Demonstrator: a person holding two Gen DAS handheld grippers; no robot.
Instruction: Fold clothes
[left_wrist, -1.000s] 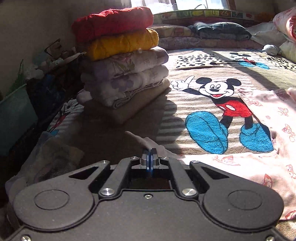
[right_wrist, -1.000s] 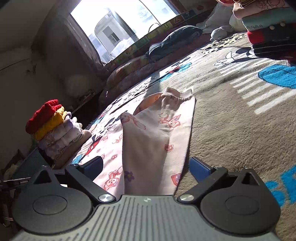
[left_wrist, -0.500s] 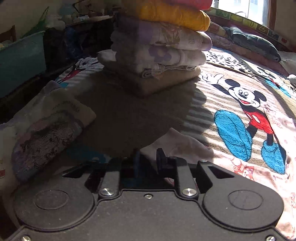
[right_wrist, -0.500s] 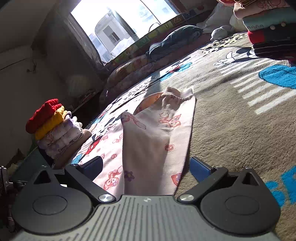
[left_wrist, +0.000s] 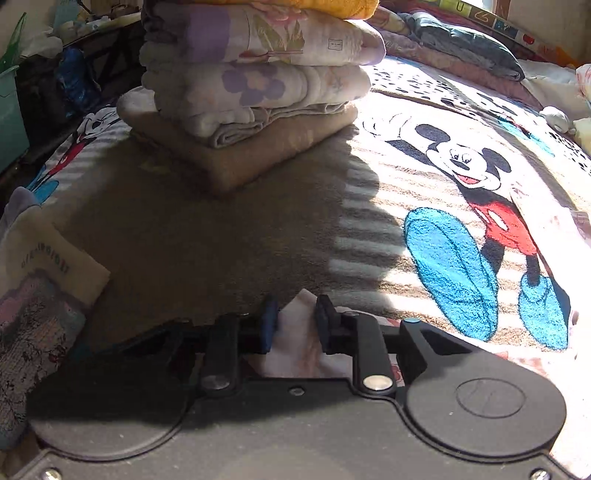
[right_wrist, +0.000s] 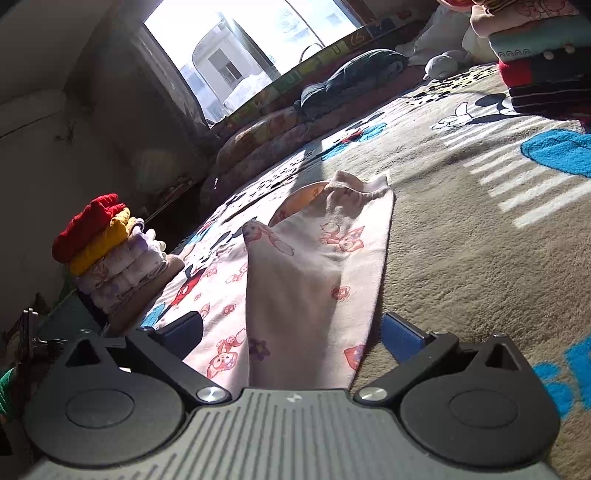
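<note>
Pink printed garment (right_wrist: 314, 280) lies spread on the cartoon-print blanket (right_wrist: 461, 258) that covers the bed, one side already lapped over onto itself; long axis runs straight away from the right gripper (right_wrist: 291, 332) toward the window end. Its near hem sits directly between the right fingers, jaws wide, nothing gripped, blue pads clear of the cloth on both sides. Left gripper (left_wrist: 291, 325) is at the garment's other near corner: a peak of the pink fabric (left_wrist: 301, 332) sits in the gap, jaws narrow but parted, pads not visibly pinching. Both grippers are on the near hem, so distance barely separates them. Folded stack (left_wrist: 255, 81) sits ahead of the left gripper toward the blanket's left edge; second stack (right_wrist: 546, 62) at far right. Can't tell whether the left is about to take the corner or has just let go.
</note>
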